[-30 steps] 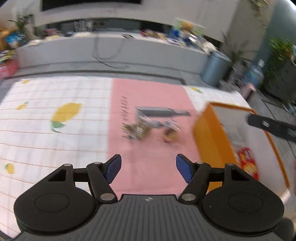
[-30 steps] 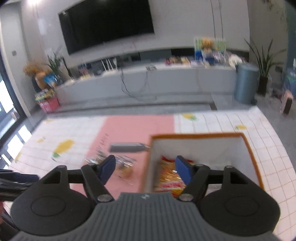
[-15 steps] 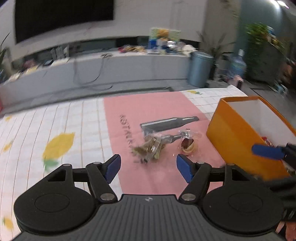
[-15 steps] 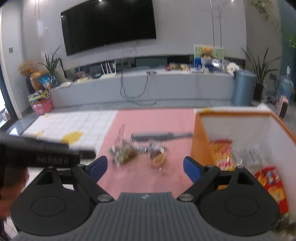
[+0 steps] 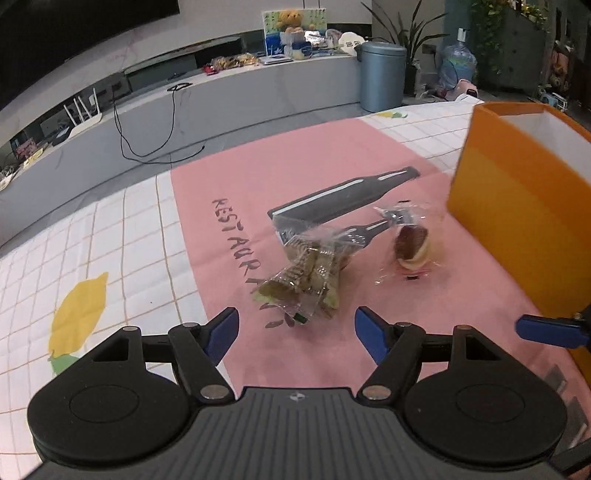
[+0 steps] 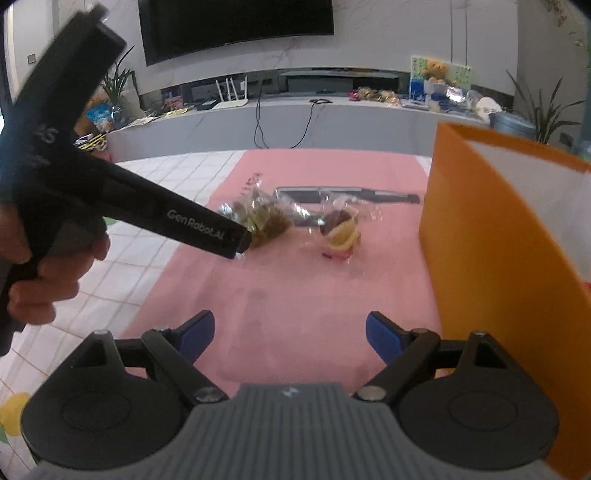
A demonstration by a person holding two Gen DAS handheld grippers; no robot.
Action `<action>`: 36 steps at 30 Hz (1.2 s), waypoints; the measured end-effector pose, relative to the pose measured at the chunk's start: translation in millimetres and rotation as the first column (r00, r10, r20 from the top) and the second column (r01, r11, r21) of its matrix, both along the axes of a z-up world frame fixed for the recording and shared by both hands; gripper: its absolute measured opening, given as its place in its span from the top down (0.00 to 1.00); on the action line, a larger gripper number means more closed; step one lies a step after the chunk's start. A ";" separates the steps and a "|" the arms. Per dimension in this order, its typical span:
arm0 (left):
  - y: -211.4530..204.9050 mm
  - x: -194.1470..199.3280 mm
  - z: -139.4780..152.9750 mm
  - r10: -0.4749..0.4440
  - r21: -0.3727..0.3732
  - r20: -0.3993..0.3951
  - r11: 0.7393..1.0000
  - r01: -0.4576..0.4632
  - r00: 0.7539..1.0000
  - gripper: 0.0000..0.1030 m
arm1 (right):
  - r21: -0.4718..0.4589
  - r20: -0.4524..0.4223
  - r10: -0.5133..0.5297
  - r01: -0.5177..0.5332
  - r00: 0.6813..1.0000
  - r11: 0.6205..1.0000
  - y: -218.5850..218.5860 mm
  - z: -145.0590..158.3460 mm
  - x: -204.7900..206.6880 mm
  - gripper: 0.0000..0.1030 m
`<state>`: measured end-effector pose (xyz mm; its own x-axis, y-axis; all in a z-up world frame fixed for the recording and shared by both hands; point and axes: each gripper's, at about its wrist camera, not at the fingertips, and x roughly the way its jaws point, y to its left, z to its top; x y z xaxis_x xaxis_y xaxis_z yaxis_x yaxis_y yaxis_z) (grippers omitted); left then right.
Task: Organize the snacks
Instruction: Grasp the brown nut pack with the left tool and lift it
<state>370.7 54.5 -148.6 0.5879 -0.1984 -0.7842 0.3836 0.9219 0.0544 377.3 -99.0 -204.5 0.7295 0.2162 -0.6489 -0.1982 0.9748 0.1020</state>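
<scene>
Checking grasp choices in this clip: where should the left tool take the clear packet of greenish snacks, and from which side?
Probably across the bunched middle of the greenish snack packet, coming from the near side, where the open left tool already faces it. The crinkled film lies flat on the pink mat, apart from the round snack.

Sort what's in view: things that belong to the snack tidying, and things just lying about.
Job: green snack packet, round snack packet, orange box, left tool, right tool.

Lying about: grey bin, teddy bear, water bottle.
</scene>
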 end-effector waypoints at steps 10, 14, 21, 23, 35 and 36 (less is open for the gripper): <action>-7.8 21.6 -15.6 0.019 -0.025 0.010 0.999 -0.019 1.000 0.16 | 0.037 -0.037 0.020 -0.019 0.999 0.999 -8.2 -11.8 8.9 0.15; -4.6 27.1 -15.7 0.030 -0.076 -0.019 0.997 -0.032 0.999 0.26 | 0.017 -0.029 0.024 -0.024 0.999 1.000 -5.1 -12.9 8.8 0.14; 3.3 19.5 -9.1 0.107 -0.067 -0.068 0.992 -0.111 0.992 0.34 | -0.034 -0.008 0.033 -0.034 0.999 0.999 3.7 -16.5 5.8 0.08; 6.2 15.2 -7.8 0.123 -0.058 -0.074 0.990 -0.127 0.990 0.34 | -0.064 -0.007 0.027 -0.027 1.000 0.998 8.0 -17.6 5.3 0.07; 59.7 -18.4 -5.9 0.124 -0.067 -0.071 0.989 -0.128 0.990 0.34 | -0.086 0.034 -0.220 0.222 0.975 0.971 25.7 -24.5 26.3 0.03; 64.4 -20.0 -5.8 0.125 -0.073 -0.071 0.989 -0.130 0.990 0.35 | -0.086 0.043 -0.250 0.253 0.967 0.964 26.3 -25.4 30.9 0.03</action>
<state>350.7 118.8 -154.3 0.5594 -0.1862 -0.8077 0.2629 0.9640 -0.0402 408.2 -72.6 -229.9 0.7731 -0.0352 -0.6334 0.0530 0.9986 0.0092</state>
